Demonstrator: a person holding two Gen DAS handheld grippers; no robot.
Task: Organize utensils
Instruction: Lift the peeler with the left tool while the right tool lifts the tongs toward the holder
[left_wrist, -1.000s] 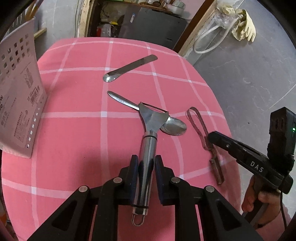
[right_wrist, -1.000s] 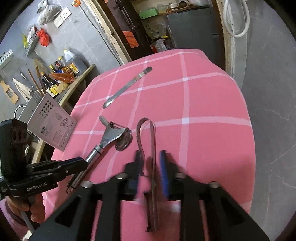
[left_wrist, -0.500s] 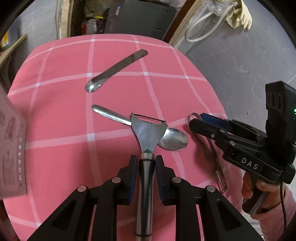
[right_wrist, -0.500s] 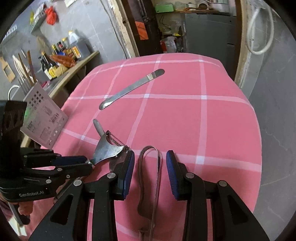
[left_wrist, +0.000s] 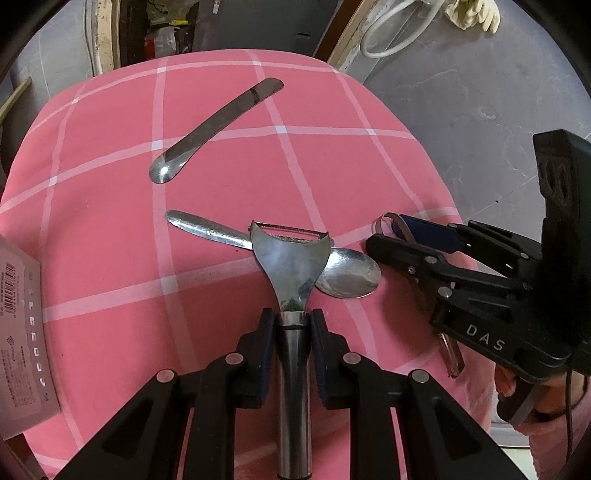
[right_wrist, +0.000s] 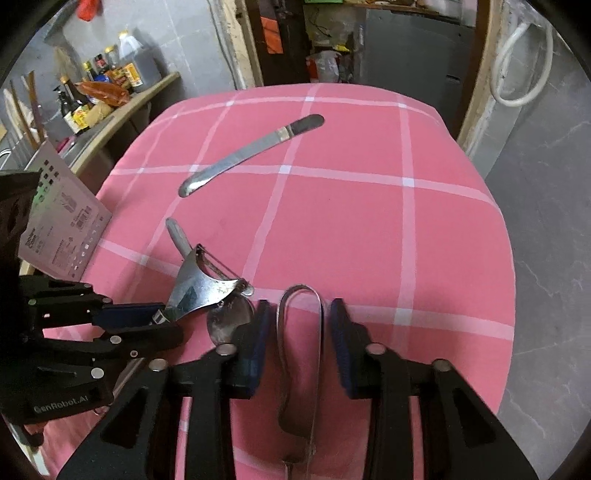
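At the bottom centre of the left wrist view, the left gripper (left_wrist: 292, 325) clamps the peeler (left_wrist: 291, 273) by its handle, its head lying over a spoon (left_wrist: 347, 277). At the right wrist view's bottom, the right gripper (right_wrist: 298, 328) is closing around spread tongs (right_wrist: 301, 354), pads clear. Farther up lies a spatula (left_wrist: 218, 125) on the pink checked cloth (left_wrist: 110, 221).

Background's pretty cluttered: a shelf (right_wrist: 147, 92) on the left wall packed with sauce bottles (right_wrist: 129, 70), a punched white card (right_wrist: 62, 218) standing at the edge of the pink checked cloth (right_wrist: 369, 229), a white hose (right_wrist: 517, 66) looped on the wall, pale rubber gloves (left_wrist: 472, 13) hanging.
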